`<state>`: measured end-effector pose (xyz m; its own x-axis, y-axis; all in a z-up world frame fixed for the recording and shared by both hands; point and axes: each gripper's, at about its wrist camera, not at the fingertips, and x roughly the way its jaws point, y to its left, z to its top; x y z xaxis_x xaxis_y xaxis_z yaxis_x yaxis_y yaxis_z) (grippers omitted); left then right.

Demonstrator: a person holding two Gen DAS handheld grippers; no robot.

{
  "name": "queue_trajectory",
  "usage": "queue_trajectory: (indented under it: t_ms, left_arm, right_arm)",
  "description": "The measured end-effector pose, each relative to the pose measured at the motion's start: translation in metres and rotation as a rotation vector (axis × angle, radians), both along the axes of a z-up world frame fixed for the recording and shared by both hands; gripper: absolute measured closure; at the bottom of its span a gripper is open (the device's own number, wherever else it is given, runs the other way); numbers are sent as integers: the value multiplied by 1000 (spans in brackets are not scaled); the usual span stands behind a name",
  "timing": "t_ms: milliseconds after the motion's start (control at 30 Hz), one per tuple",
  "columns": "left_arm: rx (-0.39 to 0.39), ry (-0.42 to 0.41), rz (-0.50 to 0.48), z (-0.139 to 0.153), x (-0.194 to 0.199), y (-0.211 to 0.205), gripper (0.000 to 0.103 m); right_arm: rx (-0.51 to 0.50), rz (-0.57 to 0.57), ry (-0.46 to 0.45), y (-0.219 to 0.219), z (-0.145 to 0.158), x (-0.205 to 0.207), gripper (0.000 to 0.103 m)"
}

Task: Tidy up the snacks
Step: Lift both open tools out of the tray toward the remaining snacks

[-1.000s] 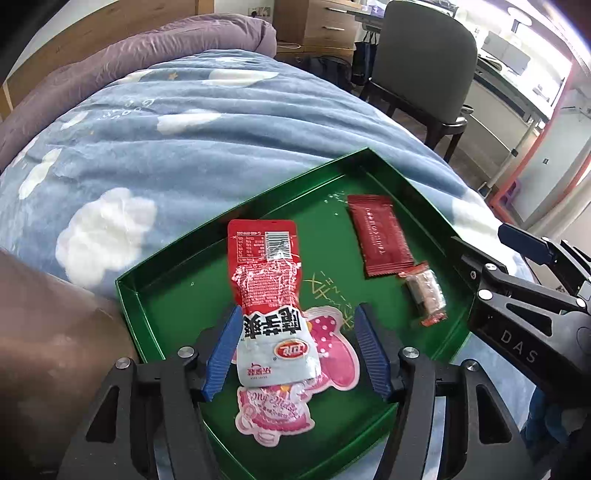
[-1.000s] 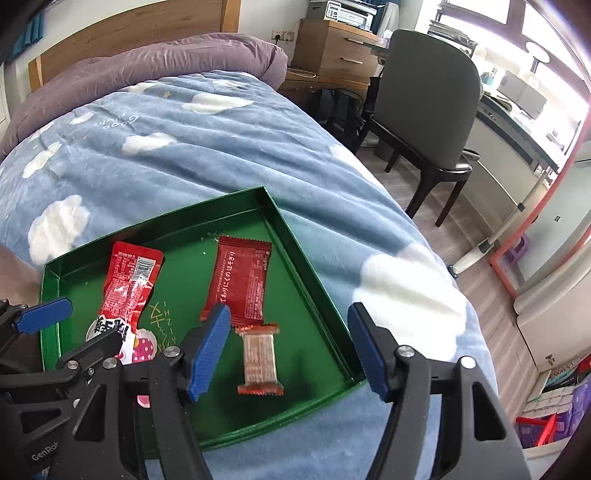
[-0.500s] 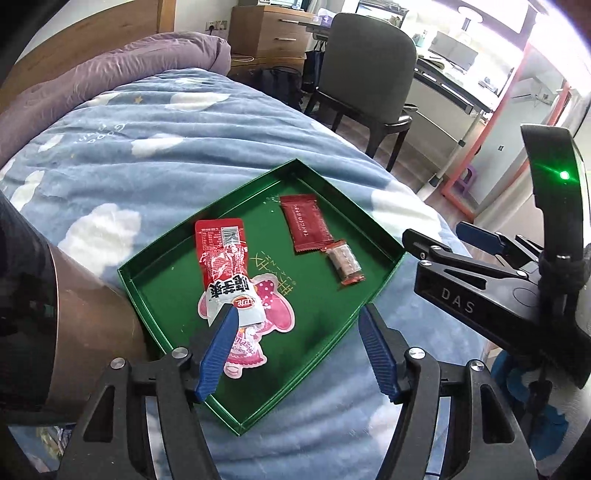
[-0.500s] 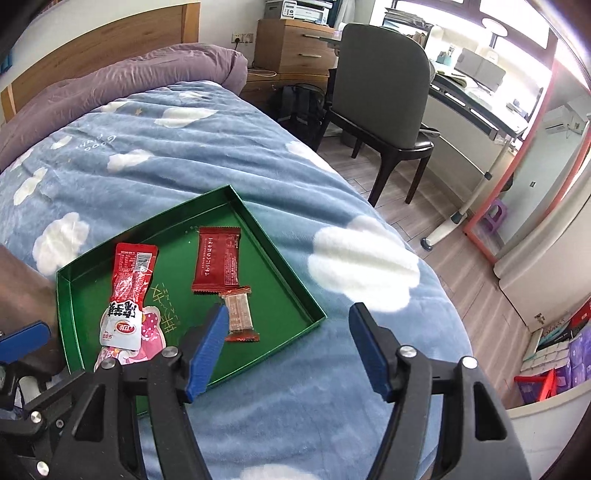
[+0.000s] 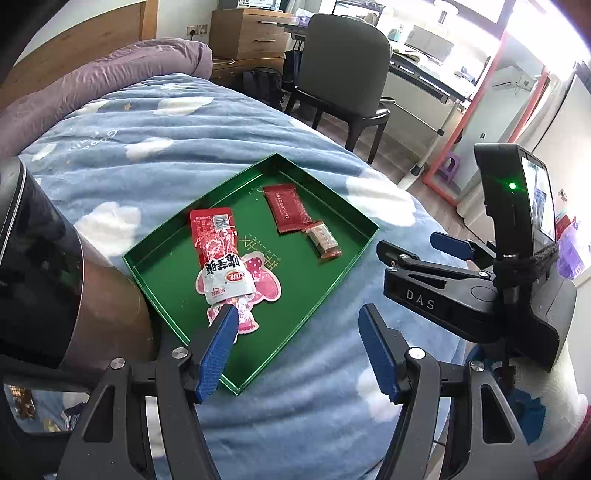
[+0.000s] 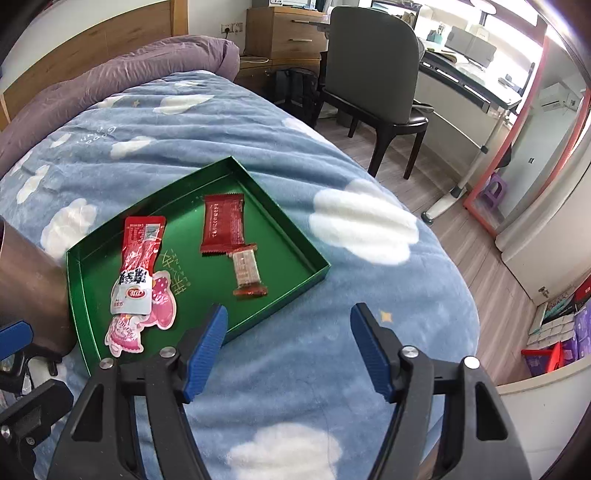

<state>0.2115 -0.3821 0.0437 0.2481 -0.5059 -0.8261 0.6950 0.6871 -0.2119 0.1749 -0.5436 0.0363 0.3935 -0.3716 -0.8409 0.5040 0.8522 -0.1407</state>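
A green tray (image 5: 343, 280) (image 6: 295, 258) lies on the blue cloud-print blanket. In it lie a red-and-white snack pouch (image 5: 218, 251) (image 6: 138, 266) on top of a pink packet (image 5: 262, 284) (image 6: 162, 310), a dark red wrapper (image 5: 288, 214) (image 6: 223, 223) and a small clear-wrapped bar (image 5: 323, 240) (image 6: 246, 271). My left gripper (image 5: 299, 347) is open and empty, above the tray's near edge. My right gripper (image 6: 288, 343) is open and empty, over the blanket just in front of the tray; it also shows in the left wrist view (image 5: 443, 266).
The bed (image 6: 155, 122) has a purple pillow (image 6: 122, 81) at its head. A dark chair (image 6: 369, 62), a wooden drawer unit (image 6: 288, 33) and a desk stand beyond on the wood floor. A person's leg (image 5: 96, 295) lies left of the tray.
Both grippers have pulled back and up from the tray, so the tray looks smaller and farther off. The snacks have not moved. Both stay open.
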Motion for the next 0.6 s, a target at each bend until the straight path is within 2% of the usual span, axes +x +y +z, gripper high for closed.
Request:
queue_trajectory:
  t_ms: [367,600]
  left_arm:
    - [82,-40,-99,-18,-56,54,42]
    - [106,-75,-63,-20,-68,107,42]
  right_arm:
    - [27,21,60,45,-20,-30,0]
    - [45,82,81,84,-27,-37,0]
